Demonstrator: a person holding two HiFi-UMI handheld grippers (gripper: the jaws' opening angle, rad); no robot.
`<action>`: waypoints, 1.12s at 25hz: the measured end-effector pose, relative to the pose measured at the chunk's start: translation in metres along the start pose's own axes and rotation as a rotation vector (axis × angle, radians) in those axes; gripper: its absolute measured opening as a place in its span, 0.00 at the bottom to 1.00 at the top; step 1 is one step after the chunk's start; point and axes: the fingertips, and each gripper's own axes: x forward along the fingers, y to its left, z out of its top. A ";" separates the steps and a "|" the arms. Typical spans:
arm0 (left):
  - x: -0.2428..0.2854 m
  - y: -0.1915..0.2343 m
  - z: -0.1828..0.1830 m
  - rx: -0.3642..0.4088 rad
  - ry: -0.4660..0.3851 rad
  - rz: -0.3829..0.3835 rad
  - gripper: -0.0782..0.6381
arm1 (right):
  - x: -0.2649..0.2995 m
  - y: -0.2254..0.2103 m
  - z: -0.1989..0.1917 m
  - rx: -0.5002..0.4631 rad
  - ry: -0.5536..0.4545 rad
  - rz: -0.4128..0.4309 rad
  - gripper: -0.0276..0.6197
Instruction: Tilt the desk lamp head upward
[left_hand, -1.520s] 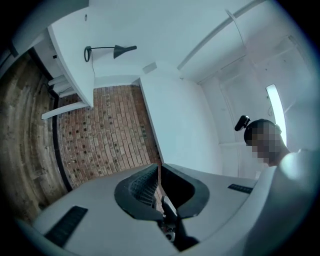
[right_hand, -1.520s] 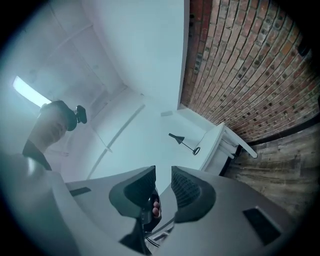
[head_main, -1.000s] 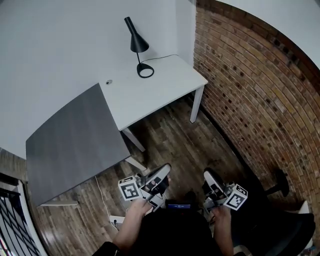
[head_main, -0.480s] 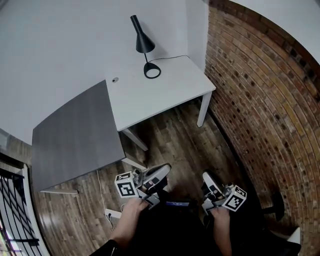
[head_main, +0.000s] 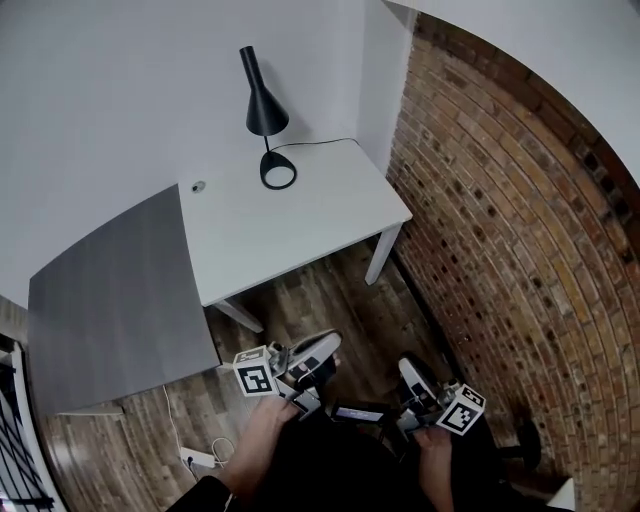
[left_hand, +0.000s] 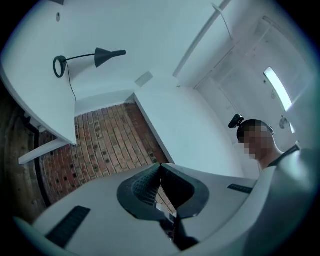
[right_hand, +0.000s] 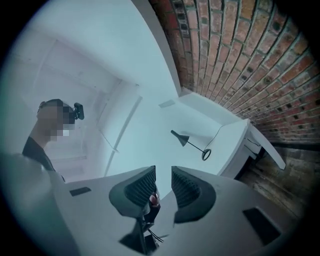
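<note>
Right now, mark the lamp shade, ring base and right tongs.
lamp shade (head_main: 266, 116): head view, wide lower cone
ring base (head_main: 264, 173): head view, left rim
right tongs (right_hand: 163, 174): right gripper view, between the tips

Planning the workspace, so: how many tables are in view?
2. The white table stands in the corner beside the brick wall, bearing the black desk lamp; the dark grey table lies just left of it in the head view. Others may be out of frame.

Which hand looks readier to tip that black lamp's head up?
Probably right: the right tool stands open and empty, the left tool is shut. Both are far from the desk lamp.
</note>
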 end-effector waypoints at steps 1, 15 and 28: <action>0.007 0.009 0.009 -0.007 0.004 -0.005 0.12 | 0.008 -0.005 0.008 -0.005 -0.005 -0.008 0.17; 0.012 0.099 0.137 -0.003 0.009 0.075 0.12 | 0.169 -0.061 0.060 -0.041 0.069 -0.011 0.18; 0.017 0.166 0.197 0.071 -0.103 0.269 0.12 | 0.273 -0.130 0.089 0.078 0.210 0.139 0.18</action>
